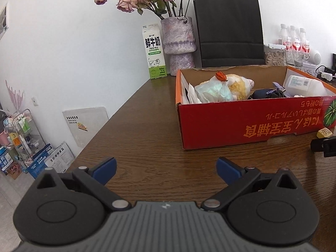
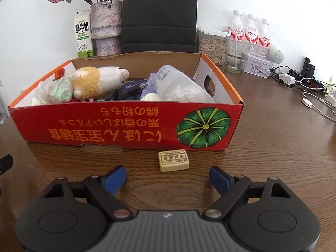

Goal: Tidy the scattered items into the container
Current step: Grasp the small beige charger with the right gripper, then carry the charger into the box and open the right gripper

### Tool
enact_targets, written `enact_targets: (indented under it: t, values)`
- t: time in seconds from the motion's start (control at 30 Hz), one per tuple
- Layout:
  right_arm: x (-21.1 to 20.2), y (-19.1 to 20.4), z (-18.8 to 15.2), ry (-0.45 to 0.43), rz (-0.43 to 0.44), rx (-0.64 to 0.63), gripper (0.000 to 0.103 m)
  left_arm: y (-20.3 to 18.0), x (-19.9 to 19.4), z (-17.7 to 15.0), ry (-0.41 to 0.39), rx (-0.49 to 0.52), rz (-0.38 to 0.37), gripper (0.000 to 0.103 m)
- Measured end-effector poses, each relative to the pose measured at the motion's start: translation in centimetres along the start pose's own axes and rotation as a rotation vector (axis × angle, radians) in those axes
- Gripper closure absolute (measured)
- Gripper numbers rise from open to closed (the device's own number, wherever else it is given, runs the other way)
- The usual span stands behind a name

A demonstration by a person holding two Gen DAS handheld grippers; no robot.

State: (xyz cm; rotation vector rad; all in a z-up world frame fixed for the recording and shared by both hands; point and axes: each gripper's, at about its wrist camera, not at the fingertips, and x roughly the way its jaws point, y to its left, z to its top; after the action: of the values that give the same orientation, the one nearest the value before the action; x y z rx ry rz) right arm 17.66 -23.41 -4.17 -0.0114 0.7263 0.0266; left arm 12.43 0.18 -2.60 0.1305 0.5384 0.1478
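Observation:
A red cardboard box with a green pumpkin picture stands on the brown wooden table; it holds a plush sheep, a crumpled pale bag, a clear plastic bottle and dark cloth items. A small tan wrapped block lies on the table just in front of the box, slightly beyond my right gripper, which is open with nothing between its blue pads. My left gripper is open over bare table, left of the box. The block shows at the right edge, beside the right gripper's tip.
Behind the box stand a milk carton, a vase of dried roses, a black paper bag, a seed jar, three water bottles and a tin. Chargers and cables lie at the far right. The table's left edge drops to floor clutter.

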Motion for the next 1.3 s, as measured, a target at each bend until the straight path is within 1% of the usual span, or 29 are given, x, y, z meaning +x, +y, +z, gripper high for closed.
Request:
enact_targets:
  t: [0.1, 0.13, 0.17, 0.33, 0.5, 0.8, 1.13, 1.3]
  values:
    - [0.3, 0.1, 0.4, -0.009, 0.014, 0.003, 0.041, -0.1, 0.3, 0.1, 0.009, -0.001, -0.005, 0.000]
    - [0.3, 0.2, 0.5, -0.013, 0.014, -0.001, 0.055, -0.2, 0.3, 0.1, 0.012, 0.002, -0.001, 0.000]
    - [0.2, 0.3, 0.6, -0.018, 0.004, -0.011, 0.074, -0.3, 0.4, 0.1, 0.015, 0.004, 0.001, 0.000]
    - [-0.2, 0.6, 0.6, -0.028, 0.034, -0.021, 0.074, -0.4, 0.4, 0.1, 0.020, 0.009, 0.011, 0.000]
    - [-1.3, 0.2, 0.4, -0.058, 0.050, 0.001, 0.074, -0.6, 0.3, 0.2, 0.020, 0.018, 0.018, 0.000]
    - [-3.5, -0.2, 1.0, -0.110, 0.069, 0.016, 0.074, -1.0, -0.5, 1.0, 0.014, 0.014, -0.008, 0.000]
    - [-6.4, 0.0, 2.9, -0.217, 0.113, 0.007, 0.074, -1.1, -1.8, 3.4, -0.035, 0.003, -0.011, 0.000]
    - [-6.9, 0.3, 4.2, -0.269, 0.135, 0.000, 0.074, -1.2, -2.2, 5.1, -0.066, -0.010, -0.014, 0.000]
